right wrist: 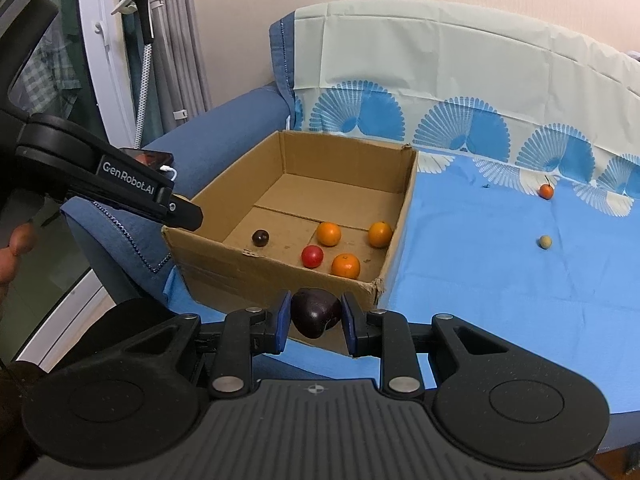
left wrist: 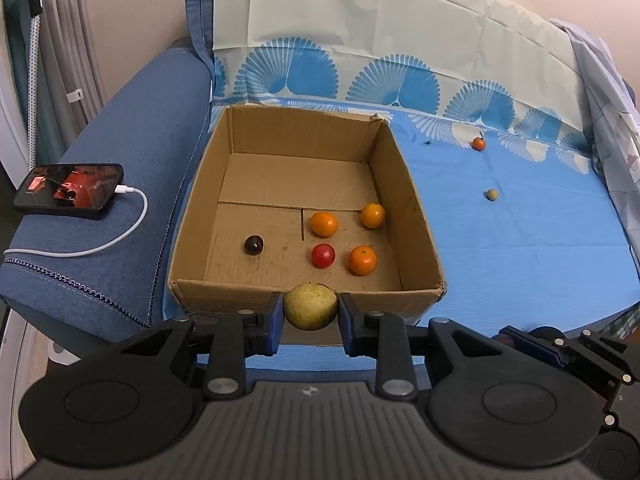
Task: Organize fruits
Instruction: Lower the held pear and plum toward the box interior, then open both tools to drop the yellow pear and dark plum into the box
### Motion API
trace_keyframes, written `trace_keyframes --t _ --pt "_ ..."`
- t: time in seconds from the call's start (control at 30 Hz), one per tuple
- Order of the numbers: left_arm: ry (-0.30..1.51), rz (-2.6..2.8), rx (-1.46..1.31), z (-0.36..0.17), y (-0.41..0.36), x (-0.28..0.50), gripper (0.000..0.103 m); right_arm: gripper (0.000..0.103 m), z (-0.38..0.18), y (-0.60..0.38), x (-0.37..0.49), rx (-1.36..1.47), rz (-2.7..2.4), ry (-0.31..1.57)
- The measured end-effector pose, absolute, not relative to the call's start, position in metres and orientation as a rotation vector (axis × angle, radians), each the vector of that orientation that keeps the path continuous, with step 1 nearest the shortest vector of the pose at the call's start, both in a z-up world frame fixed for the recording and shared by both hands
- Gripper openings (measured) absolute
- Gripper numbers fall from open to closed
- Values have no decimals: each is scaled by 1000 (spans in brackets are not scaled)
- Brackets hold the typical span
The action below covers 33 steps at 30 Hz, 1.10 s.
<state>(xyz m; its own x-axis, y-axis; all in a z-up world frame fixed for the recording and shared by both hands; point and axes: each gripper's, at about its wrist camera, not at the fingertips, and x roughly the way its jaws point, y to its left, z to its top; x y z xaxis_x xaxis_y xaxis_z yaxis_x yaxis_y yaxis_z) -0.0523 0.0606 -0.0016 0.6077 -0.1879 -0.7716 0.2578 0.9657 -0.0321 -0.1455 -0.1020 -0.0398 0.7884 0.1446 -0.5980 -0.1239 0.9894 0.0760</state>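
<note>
Left gripper point(left wrist: 311, 312) pinches a yellow-green fruit point(left wrist: 310, 306), right gripper point(right wrist: 314, 320) clamps a dark purple fruit point(right wrist: 315, 313), both at the cardboard box's point(left wrist: 416, 208) near edge; five fruits sit inside.

One cardboard box point(left wrist: 416, 216) holds five fruits: three oranges point(left wrist: 324, 224), one red fruit point(left wrist: 323, 255) and one dark plum point(left wrist: 253, 245). Two small fruits point(left wrist: 491, 194) lie on the blue cloth point(left wrist: 520, 232). Two grippers each carry one fruit: a yellow-green fruit point(left wrist: 311, 306) and a dark purple fruit point(right wrist: 315, 312).
</note>
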Motion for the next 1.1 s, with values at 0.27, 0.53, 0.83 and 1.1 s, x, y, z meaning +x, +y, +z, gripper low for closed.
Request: trace_keyframes --t 0.27,0.53,0.83,1.1 --pt "896 -238 72 -7 66 -26 32 28 -45 -105 -125 21 130 651" --pt "915 -204 69 -14 70 16 32 28 -50 -107 -84 10 138 651" --pt "948 -191 66 -35 65 64 32 28 -62 -106 -21 -24 148 641" --pt "1000 -162 109 -70 59 100 32 28 -95 -94 27 -64 172 701"
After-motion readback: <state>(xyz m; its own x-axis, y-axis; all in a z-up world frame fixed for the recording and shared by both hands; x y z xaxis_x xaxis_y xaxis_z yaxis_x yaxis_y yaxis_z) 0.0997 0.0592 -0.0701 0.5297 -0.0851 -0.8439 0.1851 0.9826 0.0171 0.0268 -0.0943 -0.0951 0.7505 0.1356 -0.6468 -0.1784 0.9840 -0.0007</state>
